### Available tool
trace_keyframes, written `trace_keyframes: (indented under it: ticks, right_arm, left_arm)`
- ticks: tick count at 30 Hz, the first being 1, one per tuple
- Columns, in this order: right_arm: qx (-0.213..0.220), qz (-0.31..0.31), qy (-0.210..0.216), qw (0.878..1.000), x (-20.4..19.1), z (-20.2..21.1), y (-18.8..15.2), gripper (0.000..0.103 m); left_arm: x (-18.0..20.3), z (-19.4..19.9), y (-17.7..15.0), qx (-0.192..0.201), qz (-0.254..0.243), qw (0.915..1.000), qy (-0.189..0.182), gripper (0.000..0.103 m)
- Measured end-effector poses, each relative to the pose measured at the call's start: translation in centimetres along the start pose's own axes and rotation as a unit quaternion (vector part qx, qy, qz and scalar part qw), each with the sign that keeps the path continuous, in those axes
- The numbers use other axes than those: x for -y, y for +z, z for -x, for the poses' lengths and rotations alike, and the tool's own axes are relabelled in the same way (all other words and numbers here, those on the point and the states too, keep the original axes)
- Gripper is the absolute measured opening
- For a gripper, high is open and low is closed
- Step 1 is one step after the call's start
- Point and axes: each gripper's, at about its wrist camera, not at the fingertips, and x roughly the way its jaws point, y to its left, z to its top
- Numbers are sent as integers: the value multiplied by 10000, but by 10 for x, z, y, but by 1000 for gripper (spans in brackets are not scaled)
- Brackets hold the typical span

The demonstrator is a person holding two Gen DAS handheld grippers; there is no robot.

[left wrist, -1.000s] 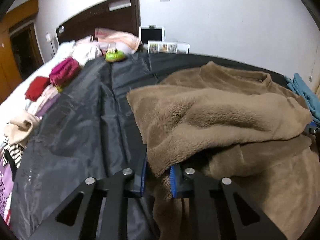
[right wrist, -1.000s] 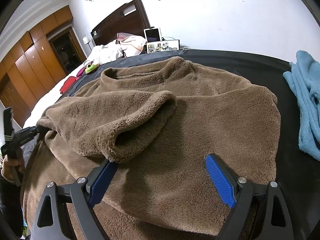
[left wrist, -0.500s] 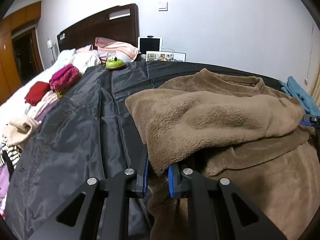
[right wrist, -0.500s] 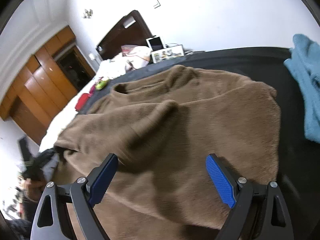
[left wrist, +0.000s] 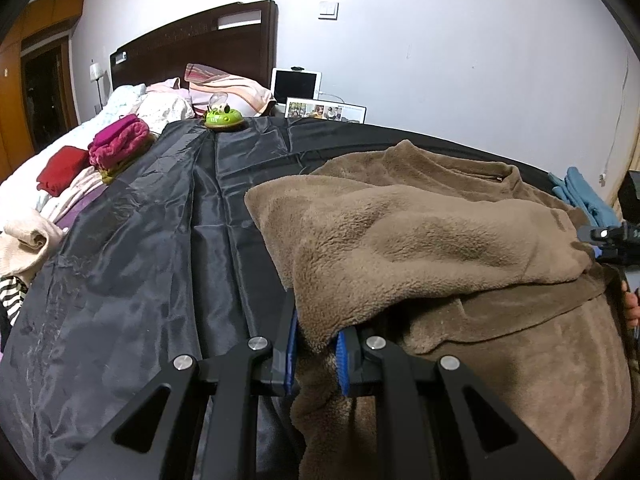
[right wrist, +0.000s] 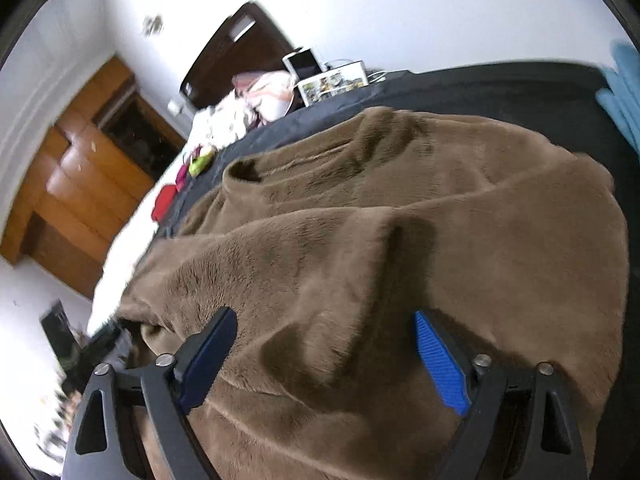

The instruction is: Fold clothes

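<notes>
A brown fleece sweater (left wrist: 420,240) lies spread on a black sheet (left wrist: 140,260) over the bed. One sleeve is folded across its body. My left gripper (left wrist: 316,344) is shut on the sweater's edge near the sleeve end, with fleece pinched between the blue pads. In the right wrist view the same brown fleece sweater (right wrist: 420,220) fills the frame. My right gripper (right wrist: 324,344) hovers open above its lower part, blue pads wide apart with nothing between them. The view is tilted and blurred.
Folded red and magenta clothes (left wrist: 120,144) and a beige garment (left wrist: 24,236) lie along the bed's left side. A green toy (left wrist: 223,118) sits at the sheet's far end. Blue cloth (left wrist: 580,196) lies at the right. Headboard, pillows and a tablet (left wrist: 296,85) stand behind.
My right gripper has let go of the sleeve end, risen and tilted, still open. My left gripper stayed shut on the sweater and moved slightly nearer.
</notes>
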Motion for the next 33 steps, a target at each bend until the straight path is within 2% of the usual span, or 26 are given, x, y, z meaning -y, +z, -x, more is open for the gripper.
trace_keyframes:
  ticks: [1,2,3,6,9,12,14,16,18,20,22,25,26,27,29,30,33]
  right_arm:
    - [-44,188,-190,9996,-7,-4,-1,61]
    - [-87,376,-379,9985,-13,-8,-2,47]
    - [-80,539,-512,9972,-18,-10,-3,38]
    - [169,780,-639,9948,-26,0,-5,21]
    - [797,904,-913,9885,-29,36,-8,20]
    - [1172,929,-1300,9802,-25,69,-17,20]
    - [1146,1010,-1587,9754,-20,76,-23,20]
    - [916,947,-1758,9756,-9,68,-31,20]
    - [713,805,-1800,9778,5,55,-37,20]
    - [684,646,-1742,9802,15,48,-40,20]
    - [695,596,-1711,9810,18,45,-40,21]
    - [667,825,-1925,9756,12,43,-41,27]
    - [653,922,-2019,9729,9,44,-43,31]
    - [657,986,-2108,9703,9,47,-46,46]
    - [752,1000,-2295,9652,10,53,-50,72]
    - [811,954,-2284,9655,12,57,-51,74]
    - [918,790,-2213,9677,18,68,-54,74]
  left_arm:
    - [-1,-1,0,-17,22,10000,-11,18]
    - [-1,-1,0,-34,45,10000,-21,18]
    - [-2,-2,1,-49,69,10000,-30,18]
    - [-3,-2,0,-46,107,9999,-55,18]
    - [1,1,0,1,43,10000,-84,18]
    - [12,3,0,29,-232,9995,-210,21]
    - [14,0,0,-46,-297,9993,-203,24]
    - [15,-3,0,-134,-331,9992,-178,24]
    - [16,-6,0,-223,-365,9990,-154,24]
    - [18,-9,-1,-311,-399,9986,-130,27]
    - [19,-12,-1,-400,-433,9982,-106,33]
    - [20,-17,-1,-533,-484,9974,-69,44]
    - [20,-18,-1,-566,-476,9972,-63,53]
    - [19,-19,-2,-590,-447,9972,-60,63]
    - [17,-16,-4,-559,-408,9975,-99,73]
    - [16,-13,-5,-519,-419,9977,-111,77]
    - [14,-4,-10,-452,-529,9976,1,79]
